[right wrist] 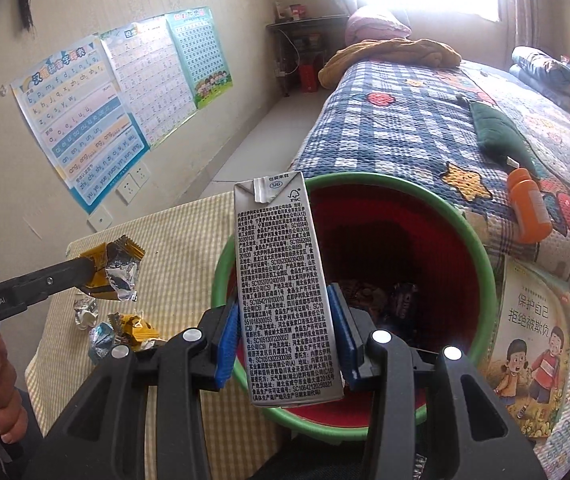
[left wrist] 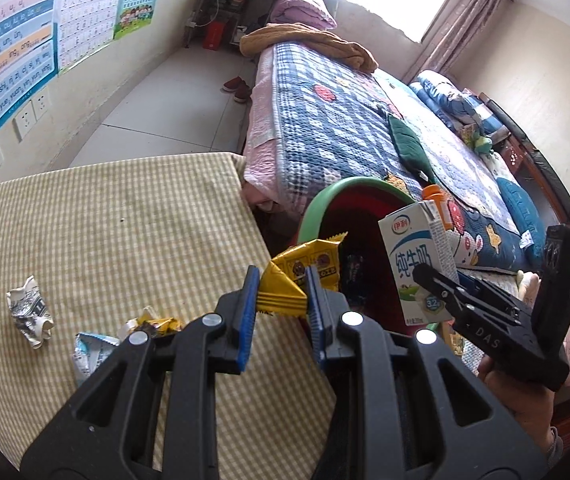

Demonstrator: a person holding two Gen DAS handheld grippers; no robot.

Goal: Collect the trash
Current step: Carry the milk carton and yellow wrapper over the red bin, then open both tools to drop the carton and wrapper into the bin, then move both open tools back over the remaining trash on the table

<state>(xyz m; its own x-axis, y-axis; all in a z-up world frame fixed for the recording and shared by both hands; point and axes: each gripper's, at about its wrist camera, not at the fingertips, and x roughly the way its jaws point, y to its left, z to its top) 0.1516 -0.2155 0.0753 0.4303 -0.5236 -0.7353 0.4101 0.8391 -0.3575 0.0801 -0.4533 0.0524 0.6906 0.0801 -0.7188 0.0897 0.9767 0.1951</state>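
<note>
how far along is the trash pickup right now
Some dark wrappers already lie inside the red bin. In hand: the left tongs are shut on a yellow wrapper at the bin's edge, and the right tongs hold a milk carton upright in front of the opening. Left on the checked table: a crumpled paper ball, a blue-white wrapper and another yellow wrapper.

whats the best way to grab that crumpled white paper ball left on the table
Take the paper ball across its narrow middle, coming straight down from above. It lies loose on the checked table, apart from the other wrappers, so nothing blocks a top approach. Both grippers are full now: left gripper, right gripper.
</note>
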